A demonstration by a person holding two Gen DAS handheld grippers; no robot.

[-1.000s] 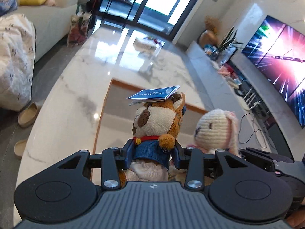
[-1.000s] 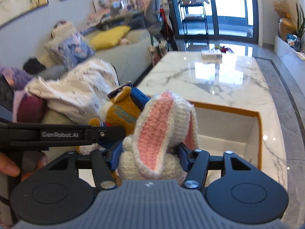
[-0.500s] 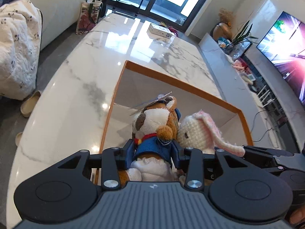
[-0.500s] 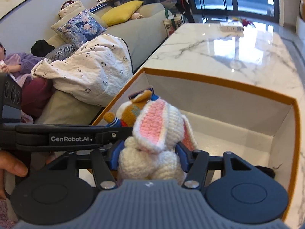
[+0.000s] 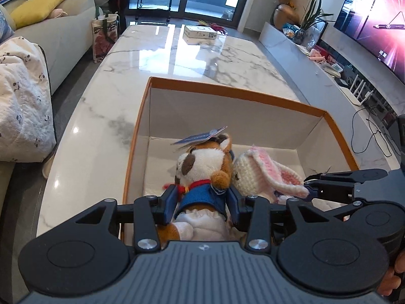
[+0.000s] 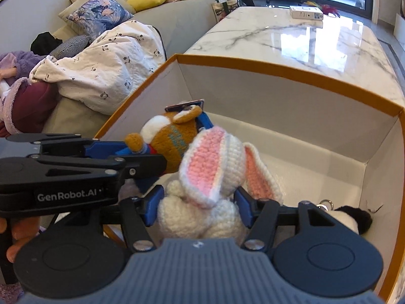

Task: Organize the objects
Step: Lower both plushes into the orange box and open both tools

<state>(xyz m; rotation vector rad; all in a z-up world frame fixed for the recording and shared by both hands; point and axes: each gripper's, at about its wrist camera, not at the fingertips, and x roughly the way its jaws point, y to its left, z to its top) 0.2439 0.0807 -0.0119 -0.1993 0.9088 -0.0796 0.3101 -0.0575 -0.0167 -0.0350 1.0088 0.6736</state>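
My left gripper [image 5: 202, 200] is shut on a brown and white plush animal [image 5: 202, 167] in a blue jacket with a paper tag on its head. My right gripper [image 6: 198, 206] is shut on a cream crocheted bunny [image 6: 210, 177] with pink ears. Both toys are held side by side, touching, low inside an open white box with an orange rim [image 5: 227, 93]. The plush animal also shows in the right wrist view [image 6: 172, 136], and the bunny in the left wrist view [image 5: 255, 174]. The box rim shows there too [image 6: 278, 76].
The box stands on a white marble table [image 5: 177, 58]. A small black and white toy [image 6: 354, 217] lies in the box's right corner. A white carton [image 5: 200, 31] sits at the table's far end. A sofa with a blanket [image 5: 20, 96] stands left, a TV [image 5: 374, 17] right.
Both grippers have moved forward and down with their toys, from above the box's near edge to low inside it. The toys now touch each other.
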